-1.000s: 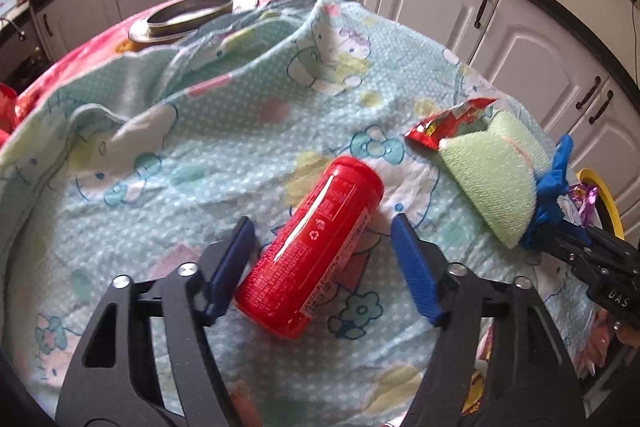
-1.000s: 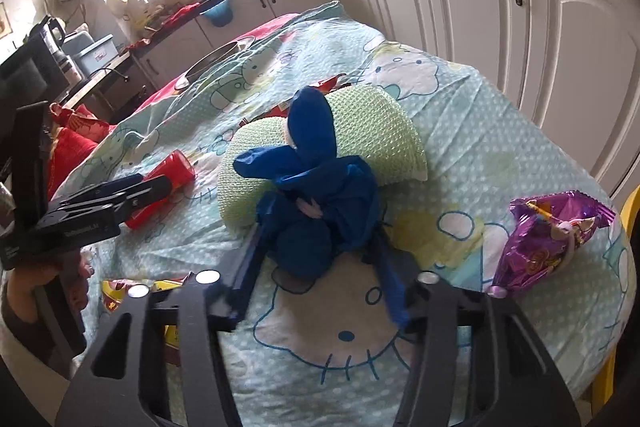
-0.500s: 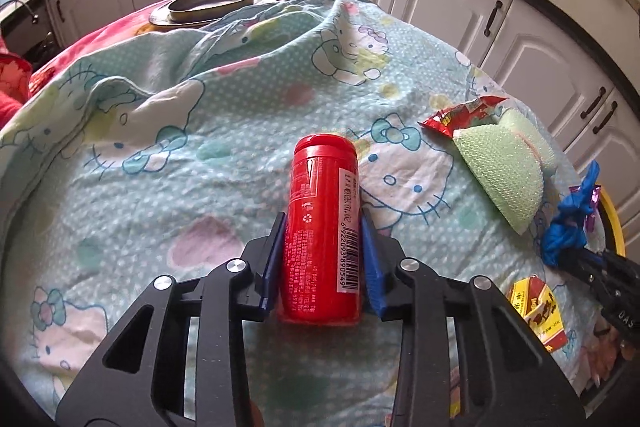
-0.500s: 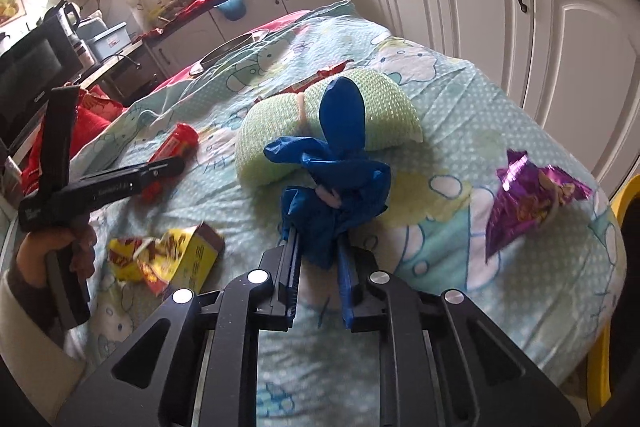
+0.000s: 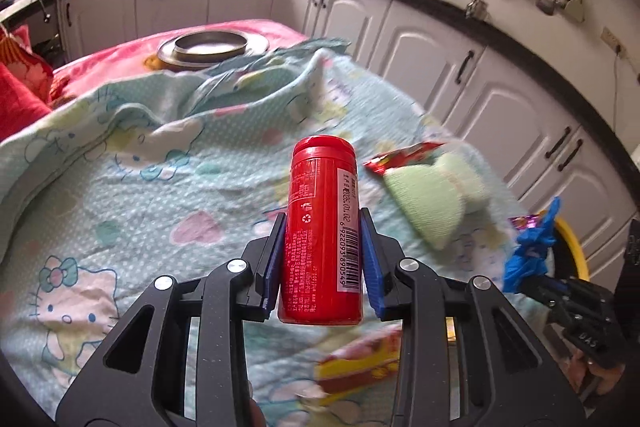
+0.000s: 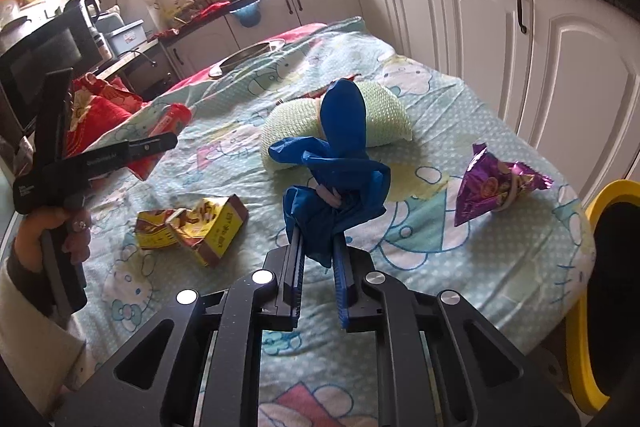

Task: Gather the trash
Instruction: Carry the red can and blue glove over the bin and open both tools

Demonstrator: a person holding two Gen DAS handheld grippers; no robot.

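Over the cloth-covered table [image 6: 460,267]: left gripper [image 5: 322,259] clamps red canister [image 5: 323,227], right gripper [image 6: 318,267] pinches blue glove [image 6: 336,183]; purple wrapper [image 6: 496,187], crushed yellow carton [image 6: 200,227] remain uncollected.

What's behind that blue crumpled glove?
A pale green knitted cloth lies on the tablecloth behind the blue glove, which covers its middle. A red wrapper peeks out beyond.

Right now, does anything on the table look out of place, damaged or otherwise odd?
The yellow carton is crushed and torn open beside the purple snack wrapper, both loose on the cartoon-print cloth, which is rucked up at the far end. A red wrapper pokes from under the green knitted cloth.
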